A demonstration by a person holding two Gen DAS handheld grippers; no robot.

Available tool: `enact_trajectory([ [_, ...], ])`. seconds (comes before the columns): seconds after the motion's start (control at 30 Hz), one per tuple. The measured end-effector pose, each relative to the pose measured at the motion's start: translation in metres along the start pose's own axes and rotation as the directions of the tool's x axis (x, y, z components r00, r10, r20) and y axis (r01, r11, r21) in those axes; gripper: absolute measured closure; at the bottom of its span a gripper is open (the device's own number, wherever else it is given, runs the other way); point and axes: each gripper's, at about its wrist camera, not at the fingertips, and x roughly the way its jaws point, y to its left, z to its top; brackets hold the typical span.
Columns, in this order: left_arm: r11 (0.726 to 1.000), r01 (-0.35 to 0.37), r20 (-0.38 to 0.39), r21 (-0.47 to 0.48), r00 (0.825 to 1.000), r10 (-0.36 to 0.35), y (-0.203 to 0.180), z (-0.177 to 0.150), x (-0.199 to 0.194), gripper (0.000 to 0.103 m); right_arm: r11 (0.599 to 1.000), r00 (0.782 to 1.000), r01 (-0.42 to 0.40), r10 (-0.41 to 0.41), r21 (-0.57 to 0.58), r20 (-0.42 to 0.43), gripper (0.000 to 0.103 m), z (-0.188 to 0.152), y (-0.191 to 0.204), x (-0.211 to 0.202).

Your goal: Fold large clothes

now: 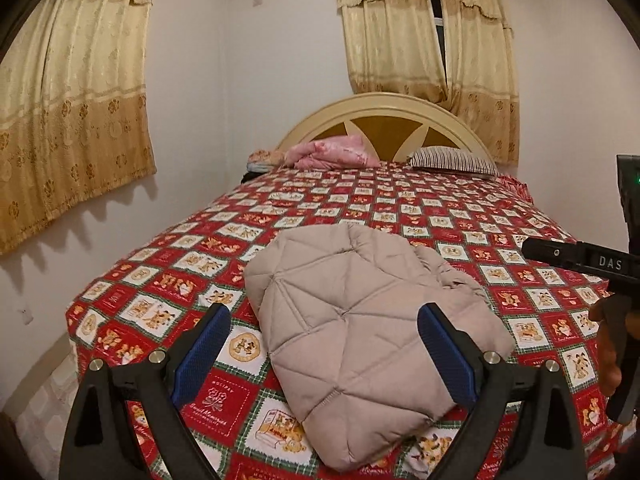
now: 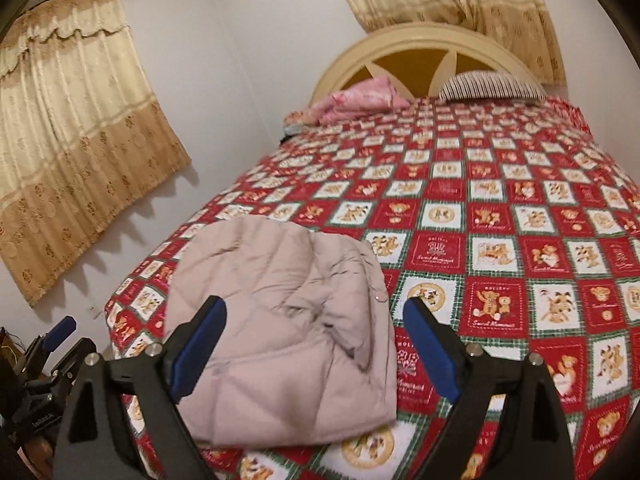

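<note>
A beige quilted puffer jacket lies folded into a compact bundle near the foot of the bed; it also shows in the right wrist view. My left gripper is open and empty, raised above the jacket, with blue pads wide apart. My right gripper is open and empty, above the jacket's right edge. The right gripper's body shows at the right edge of the left wrist view. The left gripper's fingers show at the lower left of the right wrist view.
The bed has a red patchwork bear-print cover, also seen in the right wrist view. A pink blanket and striped pillow lie by the cream headboard. Gold curtains hang on the left and back walls.
</note>
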Motion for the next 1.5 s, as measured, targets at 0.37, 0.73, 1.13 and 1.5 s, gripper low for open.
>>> enact_trajectory([
  [0.37, 1.0, 0.022, 0.032, 0.013, 0.999, -0.023, -0.006, 0.0, -0.021, 0.008, 0.996, 0.997, -0.004, 0.01, -0.085, 0.078, 0.006, -0.01, 0.028, -0.04],
  [0.73, 1.0, 0.017, 0.036, 0.003, 0.999, -0.017, -0.007, -0.002, -0.021, 0.008, 0.995, 0.996, -0.002, 0.01, -0.095, 0.085, 0.006, -0.012, 0.03, -0.045],
  [1.13, 1.0, 0.014, 0.029, 0.007, 0.999, -0.014, -0.008, -0.003, -0.021, 0.008, 0.997, 0.994, -0.004, 0.013, -0.08, 0.113, 0.005, -0.013, 0.031, -0.055],
  [1.5, 1.0, 0.006, 0.022, 0.014, 1.0, -0.006, -0.007, -0.003, -0.021, 0.008, 0.997, 0.992, -0.009, 0.019, -0.079, 0.127, 0.004, -0.014, 0.031, -0.059],
])
